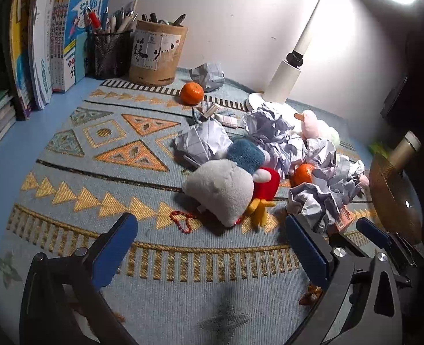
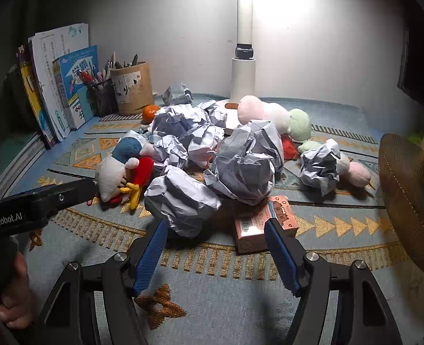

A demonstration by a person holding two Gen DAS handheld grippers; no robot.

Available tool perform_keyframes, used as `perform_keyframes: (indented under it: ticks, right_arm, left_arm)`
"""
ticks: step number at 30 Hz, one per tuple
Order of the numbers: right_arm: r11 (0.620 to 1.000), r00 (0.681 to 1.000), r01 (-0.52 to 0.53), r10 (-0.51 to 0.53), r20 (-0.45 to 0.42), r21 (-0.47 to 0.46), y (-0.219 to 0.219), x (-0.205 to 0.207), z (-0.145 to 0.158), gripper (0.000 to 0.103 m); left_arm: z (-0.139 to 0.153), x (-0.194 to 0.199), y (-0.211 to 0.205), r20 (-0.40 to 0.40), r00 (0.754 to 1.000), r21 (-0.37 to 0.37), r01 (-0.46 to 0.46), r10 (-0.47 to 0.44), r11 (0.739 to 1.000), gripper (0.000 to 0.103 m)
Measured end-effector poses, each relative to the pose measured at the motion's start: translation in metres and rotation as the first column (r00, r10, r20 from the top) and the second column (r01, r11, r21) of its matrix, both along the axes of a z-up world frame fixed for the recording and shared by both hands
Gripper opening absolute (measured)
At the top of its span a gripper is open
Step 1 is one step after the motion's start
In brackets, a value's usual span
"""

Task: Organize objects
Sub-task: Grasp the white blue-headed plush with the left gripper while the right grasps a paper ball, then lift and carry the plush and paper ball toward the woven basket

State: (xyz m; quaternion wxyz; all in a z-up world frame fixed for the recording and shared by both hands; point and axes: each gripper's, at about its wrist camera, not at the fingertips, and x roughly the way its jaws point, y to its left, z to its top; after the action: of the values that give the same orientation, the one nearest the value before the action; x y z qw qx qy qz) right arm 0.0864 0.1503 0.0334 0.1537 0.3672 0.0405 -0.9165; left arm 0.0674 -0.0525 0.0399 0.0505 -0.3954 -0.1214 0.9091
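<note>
Seen from the left wrist camera, the left gripper is hovering with its blue-padded fingers spread wide and holding nothing above a pale blue woven rug with orange and gold triangle patterns. Just ahead of it a grey plush toy with a red body and yellow feet is lying on its side, a string of red beads trailing beside it and a blue plush toy sitting behind it. Crumpled balls of white lined paper are piling up beyond, with one orange tangerine wedged among them and another tangerine sitting apart near the wall. A black mesh pen holder and a round bamboo pen pot with a paper label are standing beside upright books, and a white desk lamp is shining at the right. From the right wrist camera, the right gripper is also hanging wide apart and empty, low over the rug, its fingers framing a large crumpled paper ball and a small pink cardboard box with a barcode and cartoon bears, which are lying side by side. A pink and green plush caterpillar is curling behind the paper heap, and the left gripper's black body is reaching in from the left edge.
</note>
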Motion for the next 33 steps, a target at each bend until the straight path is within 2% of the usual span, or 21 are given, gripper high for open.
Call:
perform_keyframes:
  ticks: [3,4,6,8,9,13,14,16,17,18,19,23,28,30,33]
  right_arm:
    - [0.999,1.000,-0.030,0.030,0.006,-0.010,-0.014,-0.004,-0.004,0.066]
    - [0.999,0.997,-0.033,0.034,0.062,-0.005,-0.013,-0.011,-0.003,0.066]
    - [0.999,0.997,-0.028,0.027,0.076,0.020,-0.019,-0.018,-0.006,0.066]
    - [0.999,0.992,-0.025,0.021,0.124,0.029,-0.019,-0.030,-0.010,0.066]
    - [0.999,0.993,-0.029,0.025,0.115,0.034,-0.019,-0.036,-0.011,0.066]
    - [0.998,0.988,-0.039,0.032,0.153,0.041,-0.025,-0.049,-0.017,0.066]
    - [0.999,0.991,-0.040,0.036,0.130,0.028,-0.025,-0.049,-0.015,0.066]
    - [0.999,0.992,-0.037,0.032,0.122,0.040,-0.028,-0.052,-0.015,0.066]
    - [0.998,0.993,-0.041,0.035,0.116,0.046,-0.029,-0.053,-0.016,0.062]
    - [0.998,0.992,-0.044,0.038,0.119,0.050,-0.031,-0.053,-0.016,0.054]
    - [0.998,0.993,-0.045,0.039,0.116,0.049,-0.031,-0.052,-0.015,0.053]
    - [0.998,0.996,-0.056,0.053,0.078,0.026,-0.028,-0.035,-0.003,0.052]
    - [0.998,0.998,-0.056,0.056,0.027,-0.007,-0.008,0.003,0.027,0.052]
    - [0.999,0.998,-0.038,0.037,0.048,0.011,0.003,0.015,0.031,0.053]
    - [1.000,0.988,-0.013,0.012,0.154,0.007,0.024,0.020,0.016,0.053]
  left_arm:
    - [0.012,-0.010,0.005,-0.014,0.999,-0.067,0.044,-0.045,0.997,0.101]
    - [0.013,-0.015,0.008,-0.008,0.998,-0.086,0.055,-0.056,0.995,0.101]
    - [0.012,-0.026,0.015,0.003,0.996,-0.119,0.085,-0.086,0.989,0.101]
    - [0.005,-0.040,0.021,0.032,0.992,-0.141,0.122,-0.118,0.982,0.101]
    - [0.001,-0.046,0.022,0.049,0.990,-0.141,0.139,-0.134,0.980,0.098]
    - [-0.017,-0.058,0.018,0.100,0.981,-0.093,0.173,-0.164,0.980,0.094]
    - [-0.019,-0.060,0.016,0.107,0.980,-0.076,0.174,-0.165,0.982,0.093]
    - [-0.020,-0.061,0.015,0.110,0.978,-0.048,0.182,-0.175,0.982,0.078]
    - [-0.020,-0.061,0.016,0.111,0.977,-0.043,0.186,-0.180,0.982,0.075]
    - [-0.021,-0.062,0.017,0.118,0.975,-0.042,0.192,-0.186,0.980,0.064]
    - [-0.022,-0.061,0.018,0.125,0.974,-0.045,0.196,-0.189,0.980,0.059]
    - [-0.013,-0.046,0.021,0.085,0.978,-0.056,0.196,-0.191,0.979,0.056]
    - [0.005,-0.010,0.024,0.041,0.980,-0.010,0.196,-0.195,0.981,0.056]
    - [0.009,0.007,0.029,0.033,0.980,0.006,0.198,-0.198,0.980,0.056]
    - [0.005,0.022,0.042,0.046,0.979,0.015,0.197,-0.197,0.980,0.056]
